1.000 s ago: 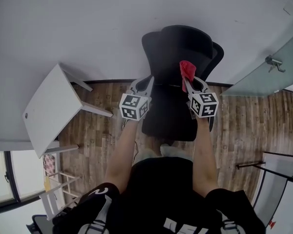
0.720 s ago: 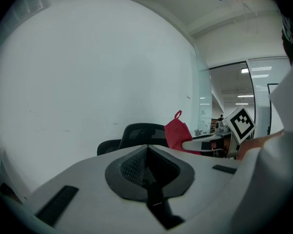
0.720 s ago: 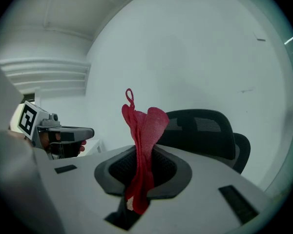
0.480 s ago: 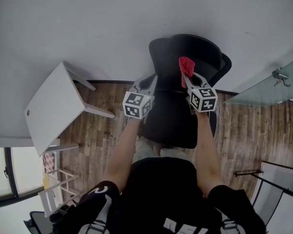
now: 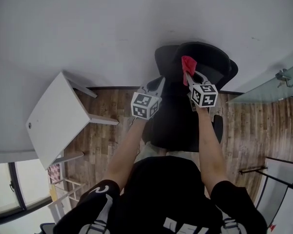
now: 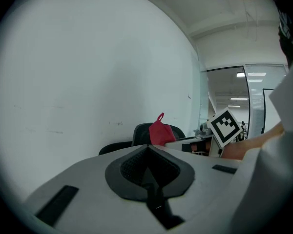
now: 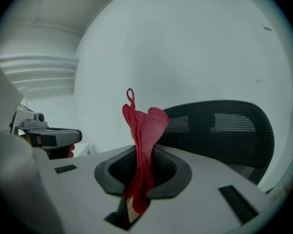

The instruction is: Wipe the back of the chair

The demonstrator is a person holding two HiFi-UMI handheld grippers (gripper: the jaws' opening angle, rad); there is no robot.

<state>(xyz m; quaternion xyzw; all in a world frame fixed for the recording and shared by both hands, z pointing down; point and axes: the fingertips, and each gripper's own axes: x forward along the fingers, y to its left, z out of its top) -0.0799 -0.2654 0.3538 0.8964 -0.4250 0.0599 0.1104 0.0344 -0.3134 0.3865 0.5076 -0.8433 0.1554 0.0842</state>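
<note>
While the right gripper [image 5: 187,75] is clamped on a red cloth [image 5: 187,64] held up near the top of the black chair [image 5: 212,57] by the far wall, the left gripper [image 5: 159,84] hangs just left of the chair's back, its jaws together and empty. A white table [image 5: 53,118] stands farther left.

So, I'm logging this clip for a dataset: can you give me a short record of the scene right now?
left gripper: jaws together, nothing between
right gripper: jaws shut on red cloth, which stands upright
chair: black mesh-backed office chair, ahead of both grippers
cloth touching chair: cannot tell
surroundings: white table to the left, wooden floor, white wall
</note>
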